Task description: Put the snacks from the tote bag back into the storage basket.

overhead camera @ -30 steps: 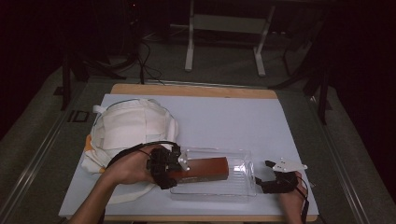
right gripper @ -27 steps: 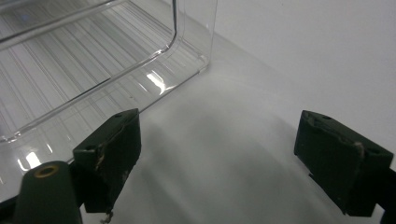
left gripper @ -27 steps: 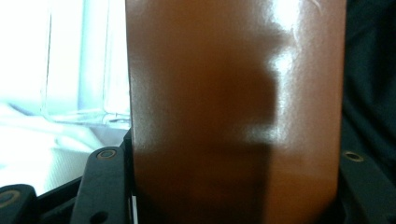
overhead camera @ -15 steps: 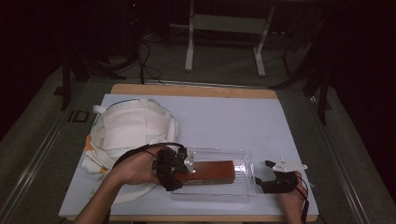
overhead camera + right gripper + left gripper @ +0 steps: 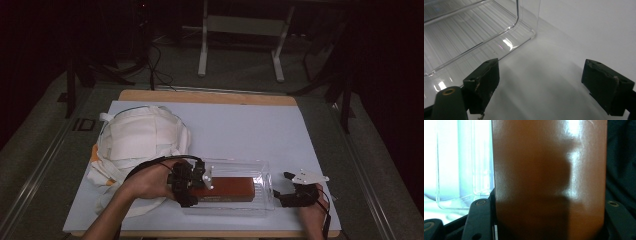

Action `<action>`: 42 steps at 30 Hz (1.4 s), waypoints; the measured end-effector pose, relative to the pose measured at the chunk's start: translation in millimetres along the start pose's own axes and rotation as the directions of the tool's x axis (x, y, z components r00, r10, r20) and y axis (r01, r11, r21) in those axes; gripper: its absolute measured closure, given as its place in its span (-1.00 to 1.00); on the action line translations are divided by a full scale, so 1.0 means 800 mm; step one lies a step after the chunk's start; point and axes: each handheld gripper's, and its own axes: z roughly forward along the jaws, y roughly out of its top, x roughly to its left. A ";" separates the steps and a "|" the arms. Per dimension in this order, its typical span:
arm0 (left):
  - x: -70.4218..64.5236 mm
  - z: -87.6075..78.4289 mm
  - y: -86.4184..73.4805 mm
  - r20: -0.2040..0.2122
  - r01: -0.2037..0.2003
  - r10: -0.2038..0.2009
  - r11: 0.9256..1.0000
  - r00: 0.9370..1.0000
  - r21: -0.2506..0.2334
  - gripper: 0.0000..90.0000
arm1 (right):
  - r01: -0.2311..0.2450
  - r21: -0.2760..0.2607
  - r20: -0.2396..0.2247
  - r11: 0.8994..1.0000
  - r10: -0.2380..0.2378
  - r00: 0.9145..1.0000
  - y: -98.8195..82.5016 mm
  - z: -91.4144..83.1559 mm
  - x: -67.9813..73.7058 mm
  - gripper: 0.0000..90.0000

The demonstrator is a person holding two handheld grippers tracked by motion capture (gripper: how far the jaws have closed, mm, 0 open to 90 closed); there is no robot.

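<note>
A long brown box [image 5: 227, 187] lies inside a clear plastic tray [image 5: 260, 172] near the table's front edge. My left gripper [image 5: 196, 186] is shut on the box's left end; in the left gripper view the glossy brown box [image 5: 549, 177] sits between both jaws, with the clear tray [image 5: 456, 170] behind it. My right gripper [image 5: 281, 189] rests on the white table surface just right of the tray, open, nothing between its jaws. In the right gripper view [image 5: 541, 85] the tray's corner [image 5: 524, 30] lies ahead and to the left.
A cream cloth bag [image 5: 140, 142] with an orange patch lies at the table's left, beside my left forearm. The white sheet [image 5: 250, 125] covers the wooden table. Dark floor, cables and a metal stand lie beyond the far edge.
My left gripper has slid the brown box a little to the right within the tray. The right gripper has stayed in place.
</note>
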 end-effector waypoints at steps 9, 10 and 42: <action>-0.002 0.009 0.008 0.015 -0.012 0.012 0.999 1.000 0.033 -0.08 | 0.001 0.001 0.001 1.000 -0.001 1.000 0.000 0.000 0.000 -0.67; -0.002 0.009 0.009 0.018 -0.011 0.011 0.999 1.000 0.034 -0.08 | 0.001 0.001 0.001 1.000 -0.001 1.000 0.000 0.000 0.000 -0.67; 0.005 0.026 0.028 0.040 -0.022 0.020 0.998 0.999 0.060 -0.09 | 0.006 0.005 0.001 1.000 -0.006 1.000 0.000 0.001 0.000 -0.67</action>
